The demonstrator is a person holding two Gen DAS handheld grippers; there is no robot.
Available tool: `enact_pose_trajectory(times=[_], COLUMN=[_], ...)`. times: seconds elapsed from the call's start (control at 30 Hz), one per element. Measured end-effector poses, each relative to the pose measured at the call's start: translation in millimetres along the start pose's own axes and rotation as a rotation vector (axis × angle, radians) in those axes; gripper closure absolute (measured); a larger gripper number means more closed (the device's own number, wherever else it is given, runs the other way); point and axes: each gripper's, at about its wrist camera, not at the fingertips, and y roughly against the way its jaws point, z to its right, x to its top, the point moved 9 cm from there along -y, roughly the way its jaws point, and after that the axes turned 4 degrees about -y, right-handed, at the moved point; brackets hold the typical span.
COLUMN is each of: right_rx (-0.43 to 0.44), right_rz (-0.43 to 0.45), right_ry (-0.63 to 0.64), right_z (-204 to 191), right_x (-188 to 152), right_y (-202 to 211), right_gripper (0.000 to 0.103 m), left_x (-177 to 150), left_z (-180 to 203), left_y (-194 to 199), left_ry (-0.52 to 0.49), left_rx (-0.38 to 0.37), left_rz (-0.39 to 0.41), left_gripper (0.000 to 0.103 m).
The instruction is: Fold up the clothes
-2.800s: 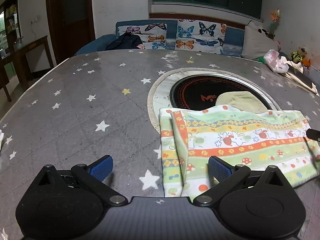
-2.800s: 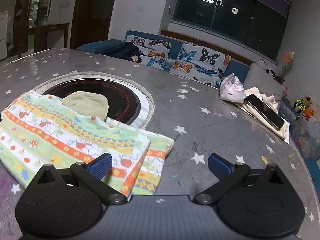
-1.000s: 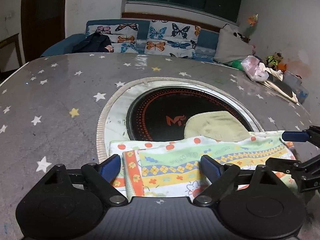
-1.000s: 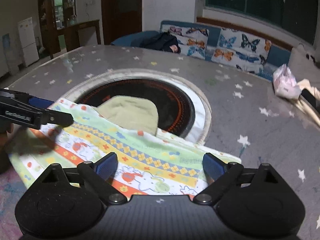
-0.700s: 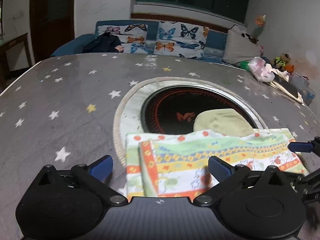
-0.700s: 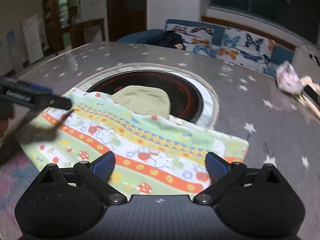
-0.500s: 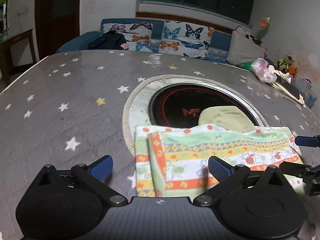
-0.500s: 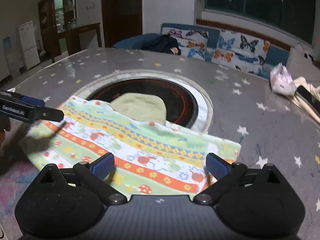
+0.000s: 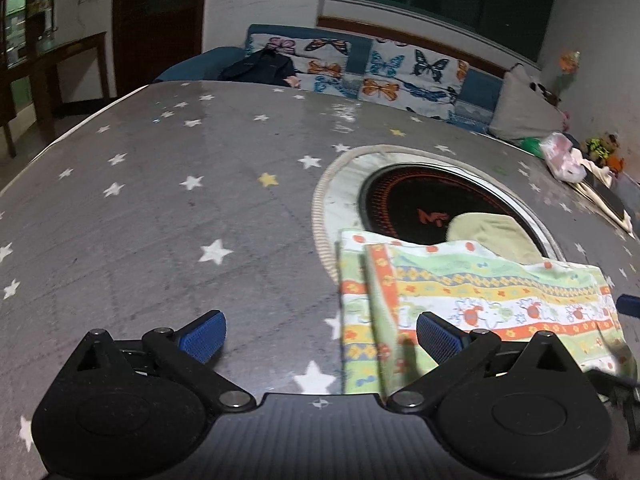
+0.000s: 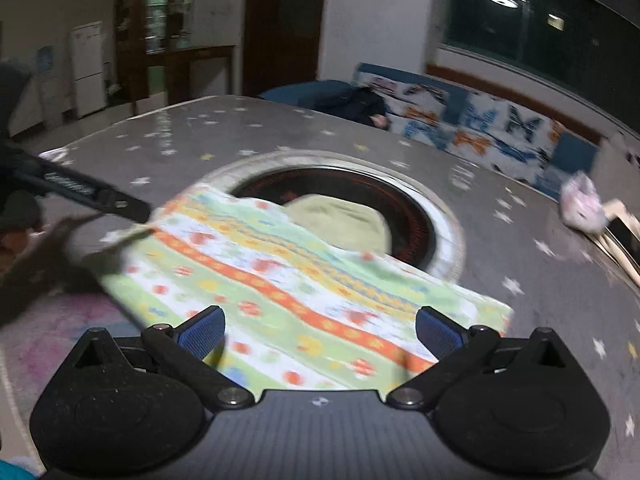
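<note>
My left gripper [image 9: 320, 334] and right gripper [image 10: 320, 332] both hover with jaws spread wide, having just been opening, nothing pinched between them. Just beyond lies the folded patterned cloth [image 9: 472, 296], flat on the starry grey table [image 9: 160, 200], its far edge overlapping the round black burner [image 9: 408, 204] and a pale green cloth [image 9: 492, 232].

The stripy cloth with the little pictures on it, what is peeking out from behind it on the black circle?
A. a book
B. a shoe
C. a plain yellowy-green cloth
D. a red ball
C: a plain yellowy-green cloth lies on the black circle set in the table, and the near part of it is hidden behind the far edge of the stripy cloth.
</note>
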Motion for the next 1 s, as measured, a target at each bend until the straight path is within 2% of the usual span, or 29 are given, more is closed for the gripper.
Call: enact_pose_trajectory(times=[0.27, 0.33, 0.47, 0.57, 0.67, 0.73, 0.77, 0.83, 0.9, 1.0], right_rx=[0.153, 0.184, 0.227, 0.243, 0.229, 0.217, 0.22, 0.248, 0.278, 0.301], right_rz=[-0.017, -0.021, -0.032, -0.052, -0.05, -0.052, -0.053, -0.048, -0.037, -0.006], right_ry=[0.198, 0.248, 0.326, 0.359, 0.364, 0.345, 0.33, 0.298, 0.24, 0.179], right_z=[-78.4, -98.2, -127.2, -141.0, -144.4, -141.6, -139.3, -135.3, -129.5, -121.4], right_x=[8.2, 10.0, 10.8, 9.4, 9.4, 12.2, 13.7, 17.5, 22.8, 30.6], right_y=[-10.6, -15.8, -28.5, -39.4, -45.9, -48.0, -48.3, -44.6, -37.9, -26.6], right_gripper=[0.012, 0.019, 0.024, 0.034, 0.038, 0.056, 0.057, 0.072, 0.081, 0.085], left_x=[-1.6, -0.7, 0.9, 1.6, 2.0, 2.3, 2.4, 2.7, 2.7, 1.9], left_z=[-8.6, -9.2, -10.0, -10.1, -9.0, -7.7, -6.9, -3.8, -1.6, 0.5], left_y=[5.1, 5.8, 6.4, 5.3, 4.3, 3.2, 2.7, 2.0, 1.1, -1.5], left_ry=[0.048, 0.067, 0.101, 0.121, 0.15, 0.177, 0.193, 0.225, 0.253, 0.3], left_rx=[-0.014, -0.031, -0.062, -0.071, -0.097, -0.119, -0.132, -0.162, -0.181, -0.205], left_rz=[-0.011, -0.015, -0.024, -0.031, -0.038, -0.047, -0.052, -0.062, -0.071, -0.087], left_gripper=[0.0, 0.0, 0.0, 0.0, 0.0, 0.0, 0.0, 0.0, 0.0, 0.0])
